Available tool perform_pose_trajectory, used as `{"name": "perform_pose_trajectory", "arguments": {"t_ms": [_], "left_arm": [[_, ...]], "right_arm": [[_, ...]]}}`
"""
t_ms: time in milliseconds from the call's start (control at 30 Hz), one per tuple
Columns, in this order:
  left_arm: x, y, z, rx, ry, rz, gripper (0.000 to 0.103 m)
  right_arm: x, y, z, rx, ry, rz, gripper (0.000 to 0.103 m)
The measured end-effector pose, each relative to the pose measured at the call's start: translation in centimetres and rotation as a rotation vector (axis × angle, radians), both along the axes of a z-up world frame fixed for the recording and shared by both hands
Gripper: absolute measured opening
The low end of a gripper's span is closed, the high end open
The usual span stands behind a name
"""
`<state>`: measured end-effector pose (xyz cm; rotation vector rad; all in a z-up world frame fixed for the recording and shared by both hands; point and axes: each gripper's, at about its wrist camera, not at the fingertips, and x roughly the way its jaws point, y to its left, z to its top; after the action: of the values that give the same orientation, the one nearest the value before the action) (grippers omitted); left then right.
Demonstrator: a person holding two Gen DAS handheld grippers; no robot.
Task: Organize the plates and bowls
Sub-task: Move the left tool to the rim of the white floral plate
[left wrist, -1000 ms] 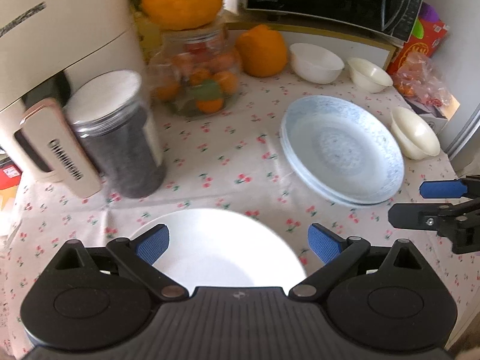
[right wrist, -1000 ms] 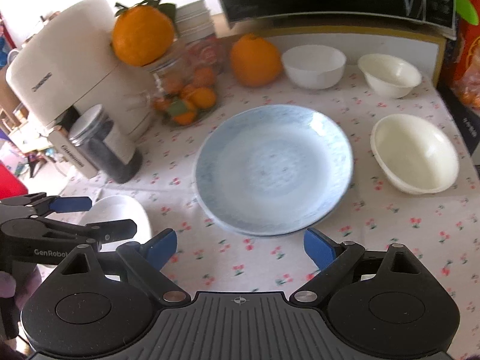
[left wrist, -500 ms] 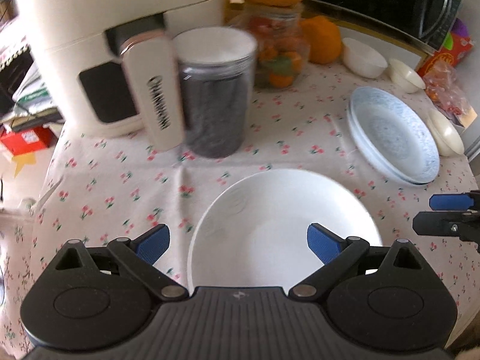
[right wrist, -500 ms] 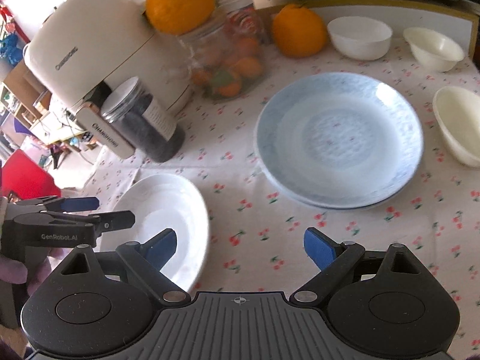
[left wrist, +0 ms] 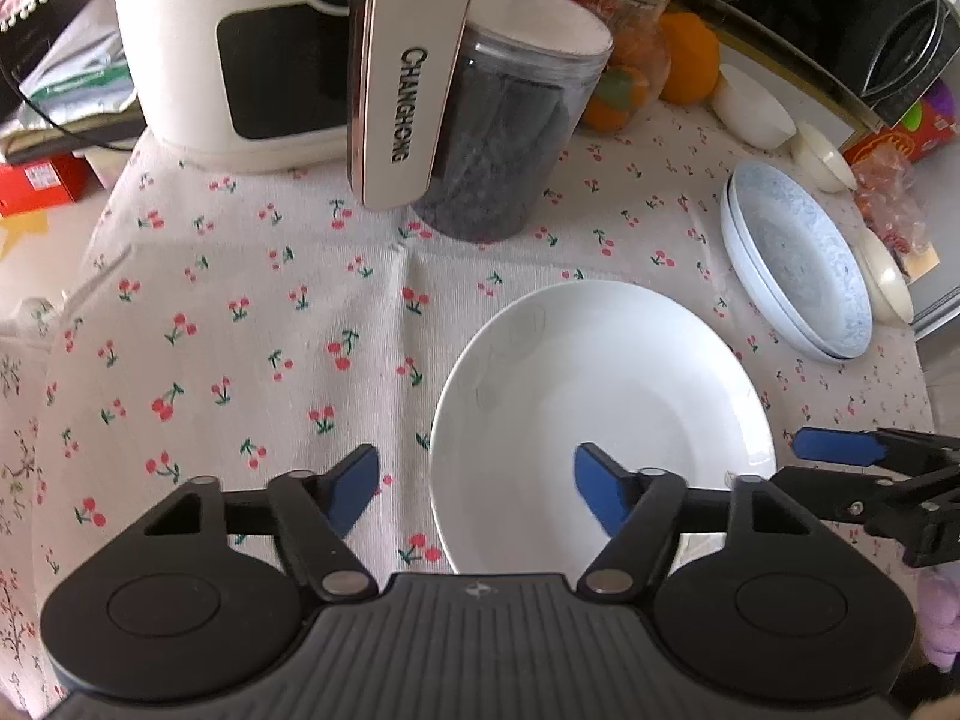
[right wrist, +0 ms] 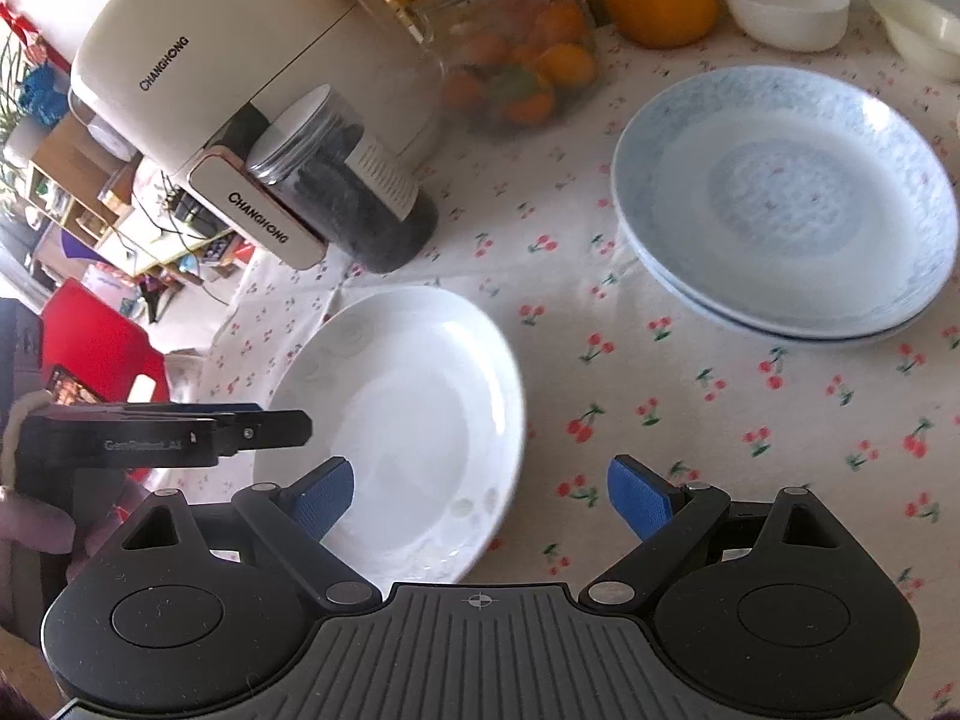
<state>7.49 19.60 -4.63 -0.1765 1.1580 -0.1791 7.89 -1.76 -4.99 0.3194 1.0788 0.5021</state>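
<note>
Your left hand-held gripper (left wrist: 474,489) has just been closing, its jaws straddling the near left rim of the white plate (left wrist: 600,414) without pressing it yet. Your right hand-held gripper (right wrist: 480,495) hangs released over that plate's right edge. Behind stands the CHANGHONG appliance (right wrist: 198,66), then the stacked blue plates (right wrist: 786,198) with bare counter (right wrist: 690,420) between, then the dark jar (right wrist: 354,192).

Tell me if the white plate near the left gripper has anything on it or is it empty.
Empty. The white plate shows a bare, glossy surface in both wrist views, lying flat on the cherry-print tablecloth.
</note>
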Motion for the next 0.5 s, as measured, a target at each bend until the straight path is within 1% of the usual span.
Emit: {"name": "perform_pose_trajectory", "arguments": {"t_ms": [133, 233, 300, 433, 500], "left_arm": [[-0.05, 0.11, -0.2, -0.012, 0.022, 0.001, 0.05], [-0.02, -0.01, -0.32, -0.01, 0.03, -0.006, 0.044], [-0.06, 0.01, -0.35, -0.011, 0.034, -0.009, 0.043], [-0.06, 0.02, -0.5, -0.011, 0.043, -0.013, 0.035], [-0.01, 0.01, -0.57, -0.01, 0.048, -0.014, 0.034]], "right_arm": [[-0.05, 0.16, -0.42, 0.041, 0.016, -0.007, 0.093], [-0.14, 0.22, -0.54, 0.05, 0.008, -0.013, 0.093], [-0.22, 0.27, -0.58, 0.047, 0.004, -0.017, 0.093], [-0.23, 0.34, -0.79, 0.049, 0.01, -0.028, 0.092], [-0.21, 0.36, -0.91, 0.051, 0.015, -0.033, 0.092]]}}
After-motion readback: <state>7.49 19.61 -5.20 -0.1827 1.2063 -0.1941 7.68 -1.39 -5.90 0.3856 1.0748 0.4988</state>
